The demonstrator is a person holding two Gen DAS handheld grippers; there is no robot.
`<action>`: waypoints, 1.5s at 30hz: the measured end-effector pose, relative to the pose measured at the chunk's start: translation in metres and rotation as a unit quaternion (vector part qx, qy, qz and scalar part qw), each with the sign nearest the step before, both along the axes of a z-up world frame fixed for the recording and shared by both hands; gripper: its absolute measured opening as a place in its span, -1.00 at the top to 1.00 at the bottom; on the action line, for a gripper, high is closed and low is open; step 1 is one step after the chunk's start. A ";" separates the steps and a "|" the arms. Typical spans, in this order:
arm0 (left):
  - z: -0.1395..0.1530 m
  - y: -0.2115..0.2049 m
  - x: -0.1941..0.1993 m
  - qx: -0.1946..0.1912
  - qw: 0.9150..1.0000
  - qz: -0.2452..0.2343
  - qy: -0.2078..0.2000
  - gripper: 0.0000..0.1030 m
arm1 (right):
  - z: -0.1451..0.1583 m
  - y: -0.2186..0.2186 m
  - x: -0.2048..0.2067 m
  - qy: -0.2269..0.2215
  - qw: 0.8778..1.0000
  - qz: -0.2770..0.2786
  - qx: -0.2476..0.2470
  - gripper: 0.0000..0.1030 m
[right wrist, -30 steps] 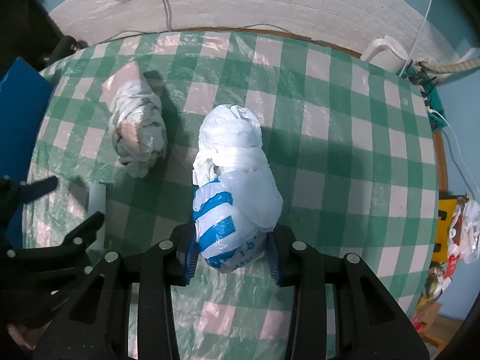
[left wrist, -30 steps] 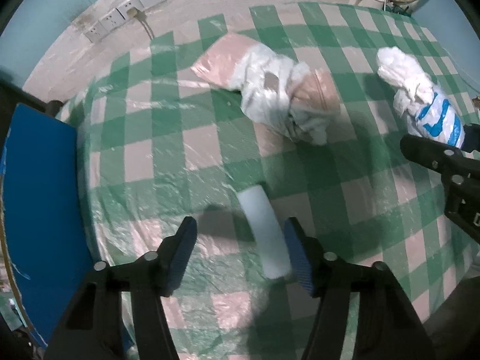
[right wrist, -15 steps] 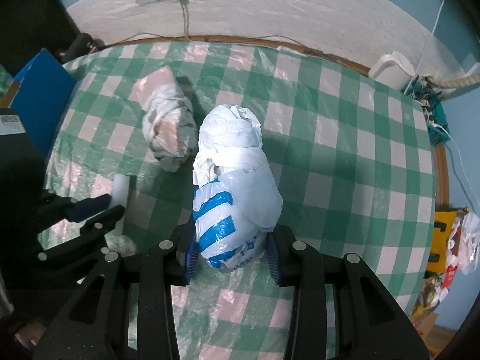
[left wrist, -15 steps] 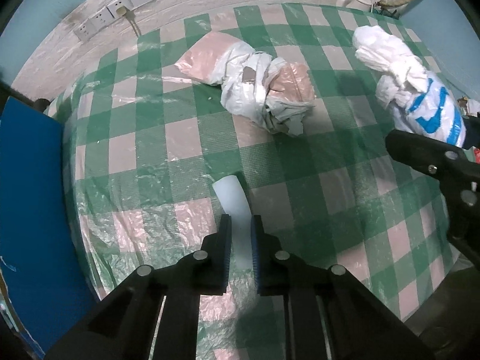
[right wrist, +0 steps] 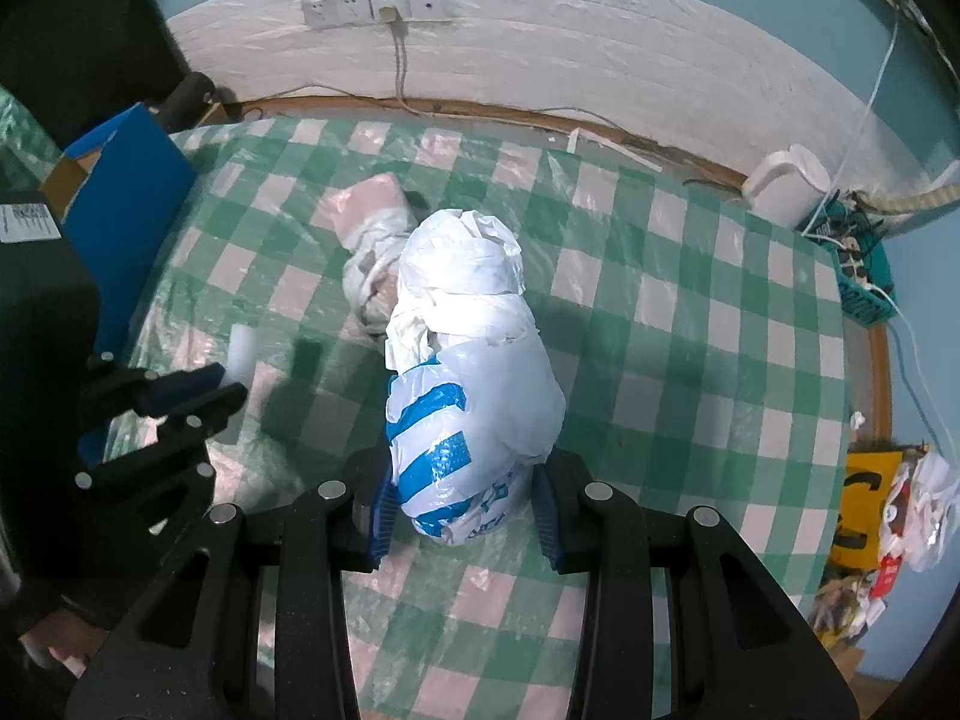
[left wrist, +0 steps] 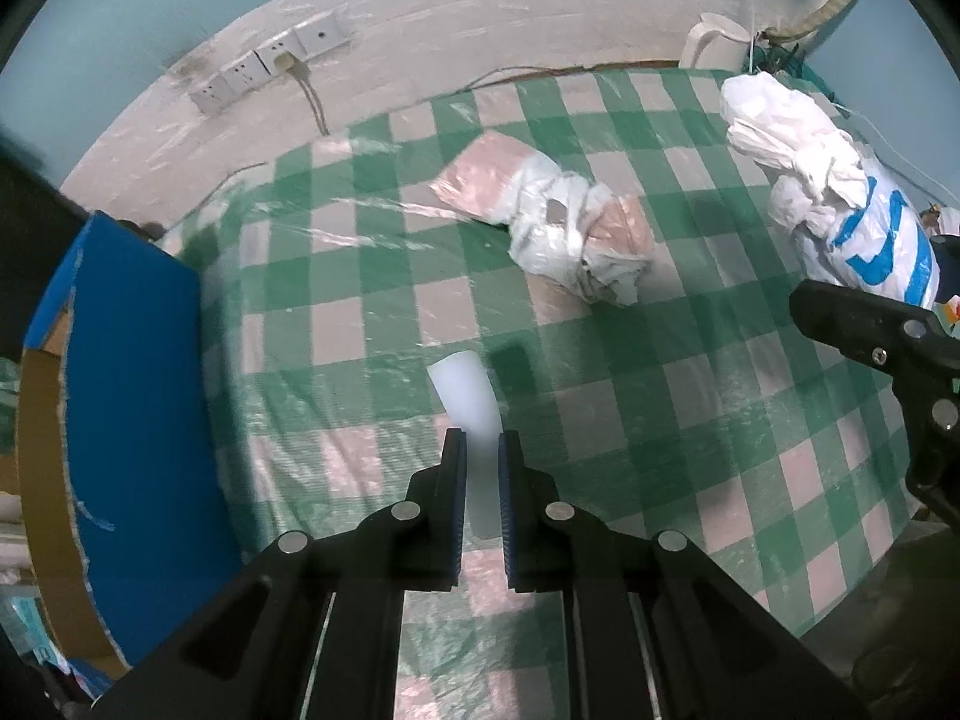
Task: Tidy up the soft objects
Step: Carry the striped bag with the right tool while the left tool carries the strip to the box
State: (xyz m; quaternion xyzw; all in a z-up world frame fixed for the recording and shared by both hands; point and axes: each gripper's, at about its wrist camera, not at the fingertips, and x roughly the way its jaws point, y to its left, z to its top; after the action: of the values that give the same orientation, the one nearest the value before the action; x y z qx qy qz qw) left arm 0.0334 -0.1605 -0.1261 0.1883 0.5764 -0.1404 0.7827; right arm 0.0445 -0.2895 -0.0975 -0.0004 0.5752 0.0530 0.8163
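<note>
I have the left gripper (left wrist: 481, 468) pinched on the white foam strip (left wrist: 465, 387) and the right gripper (right wrist: 463, 495) clamped around the blue-striped bag bundle (right wrist: 474, 396), both seemingly lifted for sorting.

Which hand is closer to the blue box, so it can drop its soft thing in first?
Probably the left. The left gripper, shut on the white foam piece, has the blue box right beside it. The right gripper holds the white and blue bag farther from that box.
</note>
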 end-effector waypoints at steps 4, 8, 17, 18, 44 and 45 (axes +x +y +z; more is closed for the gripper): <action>0.011 0.008 -0.002 0.003 1.000 0.005 -0.015 0.80 | 0.007 0.006 -0.002 -0.008 1.000 0.008 -0.001 0.28; 0.019 0.015 0.000 0.013 0.999 0.007 -0.035 0.80 | 0.014 0.014 -0.005 -0.015 1.000 0.019 -0.006 0.28; 0.033 0.042 0.005 0.026 0.998 0.017 -0.060 0.80 | 0.029 0.030 -0.007 -0.031 0.999 0.039 -0.002 0.28; 0.034 0.044 0.005 0.028 0.997 0.019 -0.063 0.80 | 0.030 0.031 -0.007 -0.032 0.999 0.040 -0.002 0.28; 0.077 0.122 0.008 0.030 0.990 0.079 -0.112 0.80 | 0.065 0.113 0.005 -0.059 0.992 0.112 0.002 0.28; 0.079 0.127 0.008 0.030 0.990 0.082 -0.114 0.80 | 0.066 0.118 0.007 -0.059 0.991 0.116 0.002 0.28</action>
State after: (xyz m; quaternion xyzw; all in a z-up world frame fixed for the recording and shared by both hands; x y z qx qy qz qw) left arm 0.0414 -0.0340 -0.0470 0.1780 0.5007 -0.0359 0.8464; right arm 0.0513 -0.1716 -0.0314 -0.0686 0.5217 0.1486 0.8373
